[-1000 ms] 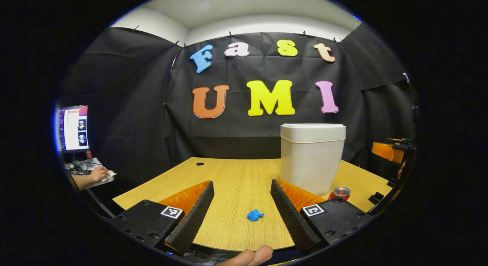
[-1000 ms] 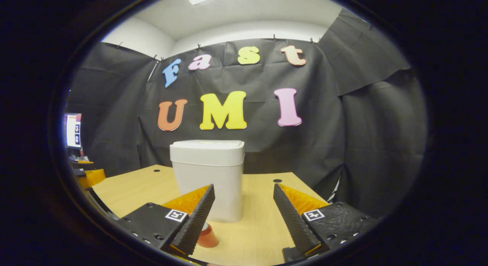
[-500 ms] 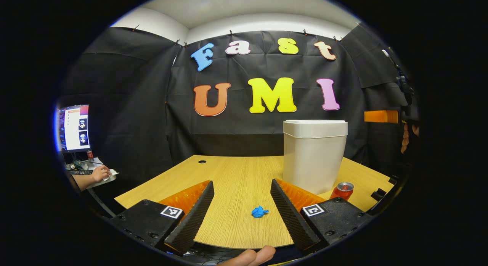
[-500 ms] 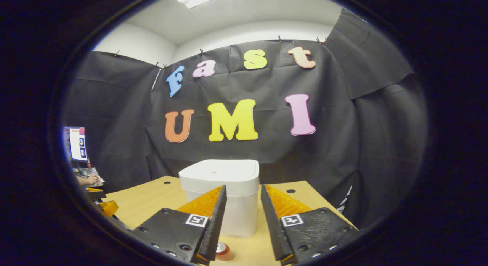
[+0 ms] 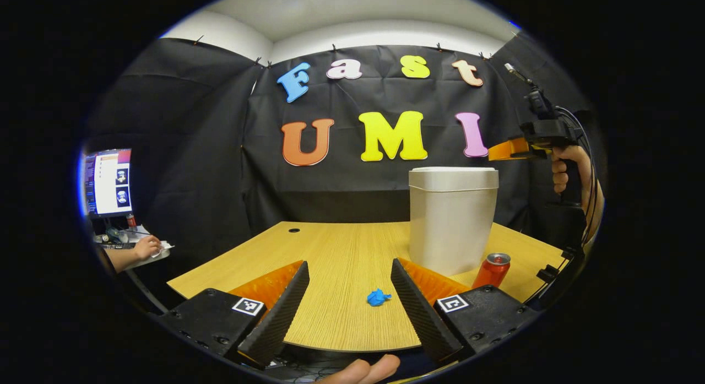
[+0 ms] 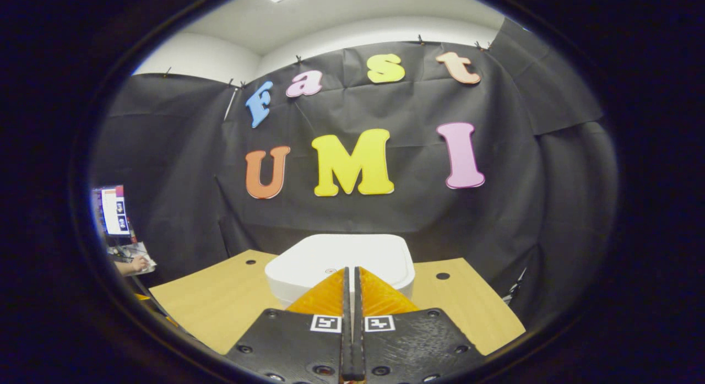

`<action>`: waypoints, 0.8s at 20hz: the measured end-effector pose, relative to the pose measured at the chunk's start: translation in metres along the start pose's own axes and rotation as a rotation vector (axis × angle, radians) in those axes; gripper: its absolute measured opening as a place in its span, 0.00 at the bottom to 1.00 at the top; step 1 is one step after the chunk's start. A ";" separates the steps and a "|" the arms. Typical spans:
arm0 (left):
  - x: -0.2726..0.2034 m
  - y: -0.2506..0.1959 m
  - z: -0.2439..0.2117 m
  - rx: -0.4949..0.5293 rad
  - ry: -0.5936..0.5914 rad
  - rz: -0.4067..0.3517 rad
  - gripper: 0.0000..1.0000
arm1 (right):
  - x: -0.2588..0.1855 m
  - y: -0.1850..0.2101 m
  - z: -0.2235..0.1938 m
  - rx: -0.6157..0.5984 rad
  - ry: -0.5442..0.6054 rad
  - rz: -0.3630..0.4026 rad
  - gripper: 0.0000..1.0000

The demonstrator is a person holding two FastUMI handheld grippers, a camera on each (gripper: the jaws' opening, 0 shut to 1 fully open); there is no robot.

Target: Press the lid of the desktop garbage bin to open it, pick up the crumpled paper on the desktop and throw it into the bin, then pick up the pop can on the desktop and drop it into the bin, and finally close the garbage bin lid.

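Garbage bin [image 6: 308, 265] lid down; right tongs [image 6: 351, 274] together above it, left tongs [image 5: 348, 271] apart over bare desktop [image 5: 336, 246].

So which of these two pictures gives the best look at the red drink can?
The left gripper view. There the pop can stands upright on the table, its whole side and silver top in sight, just right of the bin. The right gripper view looks down over the bin's lid, and I can't make out the can there.
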State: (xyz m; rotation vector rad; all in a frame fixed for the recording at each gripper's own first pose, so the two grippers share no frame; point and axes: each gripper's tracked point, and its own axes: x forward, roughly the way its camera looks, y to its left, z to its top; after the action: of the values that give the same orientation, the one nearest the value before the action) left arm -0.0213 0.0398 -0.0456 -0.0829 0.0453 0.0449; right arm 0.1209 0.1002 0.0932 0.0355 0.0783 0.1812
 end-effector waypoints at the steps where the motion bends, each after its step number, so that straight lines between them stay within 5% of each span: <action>1: 0.001 0.001 -0.005 -0.011 0.013 0.000 0.98 | 0.007 0.006 -0.001 -0.005 0.011 0.005 0.01; 10: -0.001 -0.004 -0.010 -0.056 0.025 -0.009 0.98 | 0.035 0.035 0.002 -0.140 -0.020 -0.046 0.00; 16: 0.000 -0.002 -0.011 -0.051 0.013 -0.008 0.98 | 0.046 0.029 -0.017 -0.121 0.002 -0.071 0.01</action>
State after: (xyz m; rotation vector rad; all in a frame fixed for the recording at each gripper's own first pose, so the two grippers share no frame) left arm -0.0220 0.0373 -0.0563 -0.1347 0.0567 0.0378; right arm 0.1595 0.1377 0.0739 -0.0879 0.0699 0.1143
